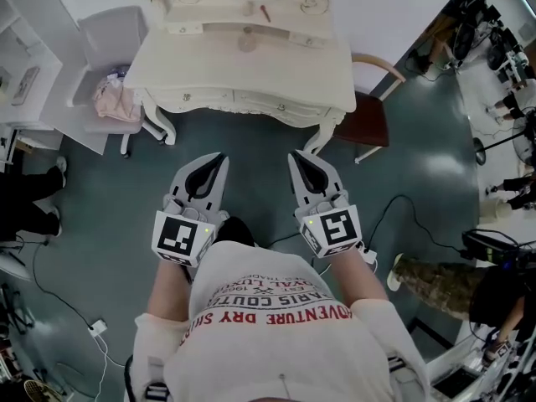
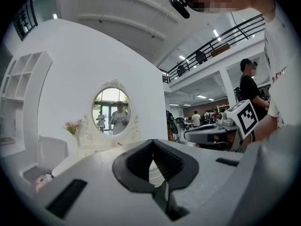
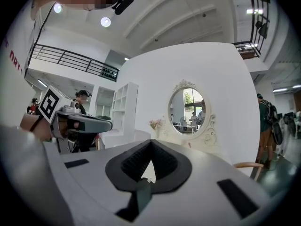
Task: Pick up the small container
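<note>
A small round cream container (image 1: 246, 39) sits on the top of the cream dressing table (image 1: 201, 53), far ahead of both grippers. My left gripper (image 1: 221, 158) is held at waist height above the floor, short of the table's front edge, shut with nothing between its jaws. My right gripper (image 1: 294, 157) hangs beside it, also shut and empty. In the left gripper view the left gripper's (image 2: 153, 142) tips meet in front of the table. The right gripper view shows the right gripper's (image 3: 151, 142) jaws joined too. The jaws hide the container in both gripper views.
A thin reddish stick (image 1: 265, 12) lies on the table near the oval mirror (image 2: 111, 108). A grey chair (image 1: 113, 44) with pink cloth (image 1: 115, 100) stands left of the table, a wooden chair (image 1: 369, 115) right. Cables (image 1: 423, 229) cross the floor. People stand around.
</note>
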{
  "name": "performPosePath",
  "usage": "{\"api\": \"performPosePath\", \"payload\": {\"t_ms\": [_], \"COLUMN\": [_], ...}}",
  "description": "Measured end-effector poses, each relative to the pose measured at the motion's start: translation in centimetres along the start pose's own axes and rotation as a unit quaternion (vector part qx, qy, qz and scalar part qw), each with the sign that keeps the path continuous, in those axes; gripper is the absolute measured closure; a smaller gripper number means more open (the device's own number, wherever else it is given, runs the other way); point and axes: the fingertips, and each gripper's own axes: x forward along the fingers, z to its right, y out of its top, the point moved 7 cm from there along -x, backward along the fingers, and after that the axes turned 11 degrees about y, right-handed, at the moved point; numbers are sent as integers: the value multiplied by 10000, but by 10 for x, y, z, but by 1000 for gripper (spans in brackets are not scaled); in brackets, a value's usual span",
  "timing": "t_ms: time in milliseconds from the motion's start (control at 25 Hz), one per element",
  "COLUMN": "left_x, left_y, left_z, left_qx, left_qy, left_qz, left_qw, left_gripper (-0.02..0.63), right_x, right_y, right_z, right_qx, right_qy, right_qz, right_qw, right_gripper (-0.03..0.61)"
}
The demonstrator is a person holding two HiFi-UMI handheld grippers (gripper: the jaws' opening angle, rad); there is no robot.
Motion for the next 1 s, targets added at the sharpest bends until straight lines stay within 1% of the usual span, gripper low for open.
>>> {"api": "performPosePath", "payload": {"t_ms": [200, 400, 560, 720, 880, 1000], "left_x": [26, 77, 133, 201, 267, 315], "left_y": [-6, -14, -14, -10, -2, 5], "left_z": [-22, -61, -103, -157, -206, -237], "left_qx": [-61, -105, -142, -162, -143, -365], "left_qy": [12, -72, -165, -283, -504, -700], "left_qz": [-38, -73, -51, -90, -144, -127], "left_qw": [10000, 9999, 9997, 9994, 9985, 9968], "left_gripper": [606, 606, 606, 606, 606, 606], "right_x": [27, 79, 134, 201, 264, 303], "right_y": [-6, -9, -9, -4, 4, 4], "right_z": [13, 45, 79, 120, 162, 193], "right_qx": [-68, -23, 17, 116, 93, 158], "right_qy": [4, -72, -204, -355, -548, -731], "right_qz": [-75, -74, -166, -229, -270, -300], "right_qw": [9999, 9999, 9997, 9990, 9981, 9967], "right_gripper": [580, 580, 580, 580, 580, 580]}}
